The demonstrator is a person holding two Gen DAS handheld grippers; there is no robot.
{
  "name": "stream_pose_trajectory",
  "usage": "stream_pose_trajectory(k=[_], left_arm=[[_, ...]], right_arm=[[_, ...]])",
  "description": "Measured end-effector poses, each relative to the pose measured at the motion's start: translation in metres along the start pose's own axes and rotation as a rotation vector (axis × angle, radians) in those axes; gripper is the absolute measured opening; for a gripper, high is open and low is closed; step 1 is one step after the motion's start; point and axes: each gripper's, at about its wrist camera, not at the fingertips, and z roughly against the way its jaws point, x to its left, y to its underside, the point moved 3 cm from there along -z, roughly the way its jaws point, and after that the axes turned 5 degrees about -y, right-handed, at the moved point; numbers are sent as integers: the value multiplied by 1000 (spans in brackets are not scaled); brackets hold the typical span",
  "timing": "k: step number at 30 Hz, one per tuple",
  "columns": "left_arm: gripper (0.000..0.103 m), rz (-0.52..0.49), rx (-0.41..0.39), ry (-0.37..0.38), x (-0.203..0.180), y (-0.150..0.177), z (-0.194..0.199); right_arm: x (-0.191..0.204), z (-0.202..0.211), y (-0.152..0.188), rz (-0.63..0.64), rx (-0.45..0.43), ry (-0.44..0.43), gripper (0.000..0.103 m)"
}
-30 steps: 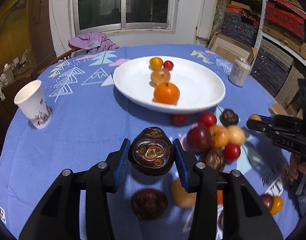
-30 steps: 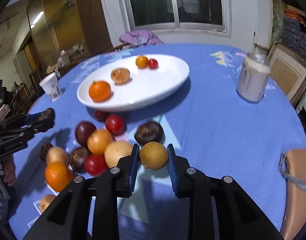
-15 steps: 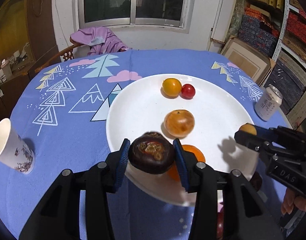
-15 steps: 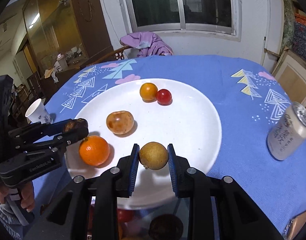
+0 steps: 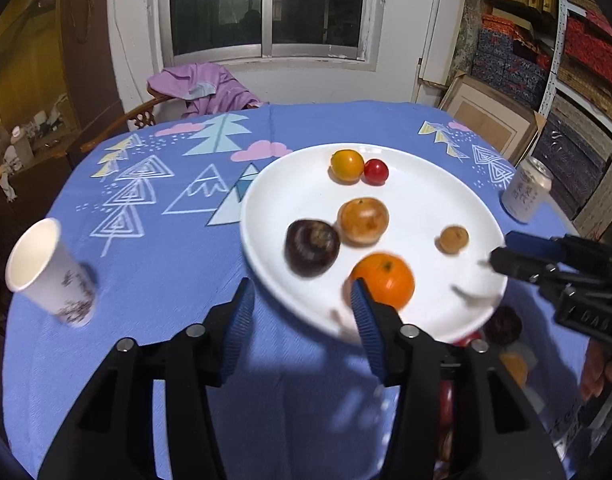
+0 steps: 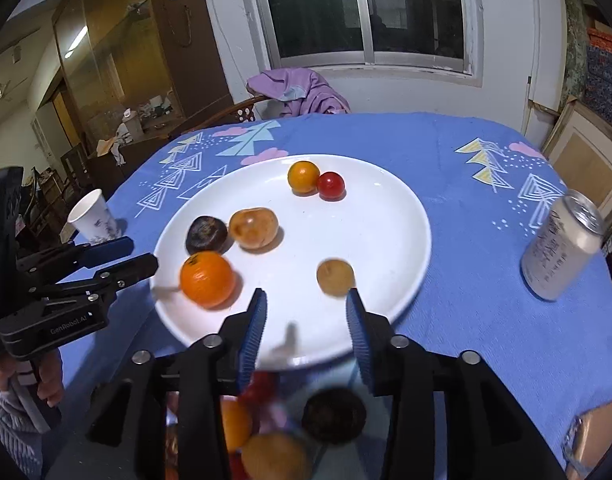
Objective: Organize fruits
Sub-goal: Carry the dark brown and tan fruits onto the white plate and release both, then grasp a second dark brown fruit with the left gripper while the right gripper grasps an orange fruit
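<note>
A white plate (image 5: pixel 417 200) (image 6: pixel 385 216) sits on the blue cloth and holds several fruits: a dark purple fruit (image 5: pixel 311 247) (image 6: pixel 206 234), a brown round fruit (image 5: pixel 453 239) (image 6: pixel 335 277), an orange (image 5: pixel 383 280) (image 6: pixel 206 278), a tan fruit (image 5: pixel 362 221), a yellow fruit (image 5: pixel 346 165) and a small red one (image 5: pixel 375 171). My left gripper (image 5: pixel 300 312) is open and empty at the plate's near-left rim. My right gripper (image 6: pixel 305 322) is open and empty at the plate's near rim, just short of the brown fruit. Each gripper shows in the other's view.
A paper cup (image 5: pixel 46 272) stands at the left, a drink can (image 5: pixel 525 190) (image 6: pixel 561 248) at the right. Several loose fruits (image 6: pixel 333 416) lie on the cloth below the plate's near edge. A chair with purple cloth (image 5: pixel 202 88) is behind the table.
Both grippers opened and let go: the dark purple fruit and the brown fruit now lie on the plate. Both grippers have drawn back toward the plate's near rim.
</note>
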Motion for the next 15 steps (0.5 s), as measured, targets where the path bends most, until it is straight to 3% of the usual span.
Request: stream_pose_trajectory(k=[3, 10, 15], left_arm=[[59, 11, -7, -9, 11, 24, 23], [60, -57, 11, -27, 17, 100, 66], [69, -115, -10, -60, 10, 135, 82]], right_arm=[[2, 29, 21, 7, -29, 5, 57], [11, 87, 108, 53, -8, 5, 59], [22, 120, 166, 56, 13, -33, 60]])
